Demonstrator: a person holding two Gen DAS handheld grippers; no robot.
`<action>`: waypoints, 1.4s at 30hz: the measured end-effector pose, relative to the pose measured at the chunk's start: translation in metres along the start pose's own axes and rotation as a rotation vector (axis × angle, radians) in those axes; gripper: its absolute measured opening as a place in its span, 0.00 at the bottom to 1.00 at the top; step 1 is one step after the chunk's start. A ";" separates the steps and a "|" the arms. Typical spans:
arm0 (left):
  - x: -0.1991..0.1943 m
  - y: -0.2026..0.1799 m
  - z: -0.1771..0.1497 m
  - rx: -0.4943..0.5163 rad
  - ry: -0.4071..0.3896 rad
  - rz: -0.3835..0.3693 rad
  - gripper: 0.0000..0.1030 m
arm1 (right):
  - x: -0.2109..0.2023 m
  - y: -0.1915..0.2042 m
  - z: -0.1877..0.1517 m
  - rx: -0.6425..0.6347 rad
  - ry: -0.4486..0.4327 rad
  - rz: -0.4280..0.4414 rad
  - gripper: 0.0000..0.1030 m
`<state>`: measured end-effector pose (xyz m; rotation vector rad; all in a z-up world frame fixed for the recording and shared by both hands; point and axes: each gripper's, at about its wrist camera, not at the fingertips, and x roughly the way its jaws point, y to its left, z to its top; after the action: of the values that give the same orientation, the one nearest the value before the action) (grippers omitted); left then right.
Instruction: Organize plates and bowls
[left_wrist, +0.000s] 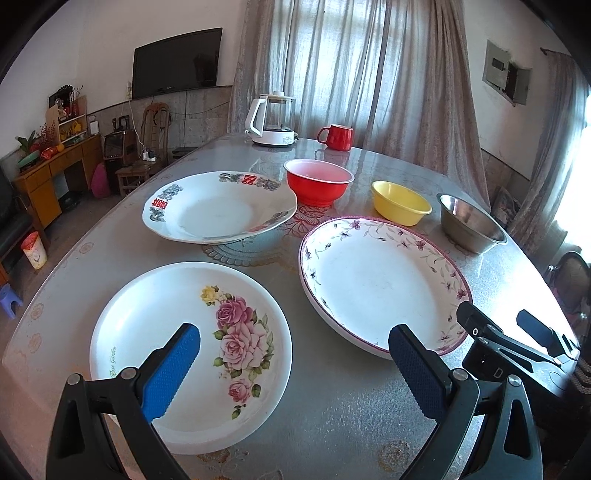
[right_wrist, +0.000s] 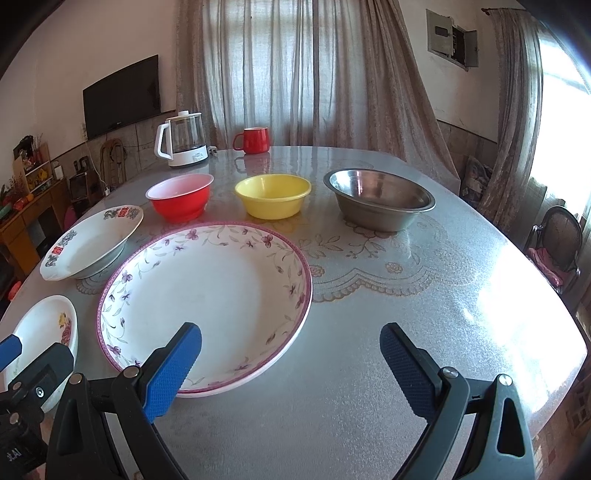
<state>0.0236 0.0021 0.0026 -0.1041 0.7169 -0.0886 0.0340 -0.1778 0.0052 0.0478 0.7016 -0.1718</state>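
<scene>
On the surface (right_wrist: 369, 350) sit three plates and three bowls; my left tongs (left_wrist: 295, 363) and right tongs (right_wrist: 291, 363) hover spread apart, holding nothing.

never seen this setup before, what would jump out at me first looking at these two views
Three plates fill the near table: a rose-printed plate under the open left gripper, a big purple-flower-rimmed plate by the open right gripper, and a red-character plate farther back. Behind them, a red bowl, yellow bowl and steel bowl stand in a row.
</scene>
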 end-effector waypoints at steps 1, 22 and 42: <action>0.001 0.001 0.001 -0.004 0.005 -0.002 1.00 | 0.001 -0.002 0.000 0.005 0.005 0.002 0.96; 0.011 -0.001 0.013 0.047 0.028 0.022 1.00 | 0.020 -0.021 0.010 0.053 0.063 0.105 0.96; 0.037 -0.005 0.031 0.075 0.129 -0.123 1.00 | 0.044 -0.049 0.029 0.138 0.151 0.267 0.94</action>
<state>0.0717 -0.0052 0.0027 -0.0710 0.8352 -0.2416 0.0766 -0.2348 -0.0005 0.2878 0.8260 0.0408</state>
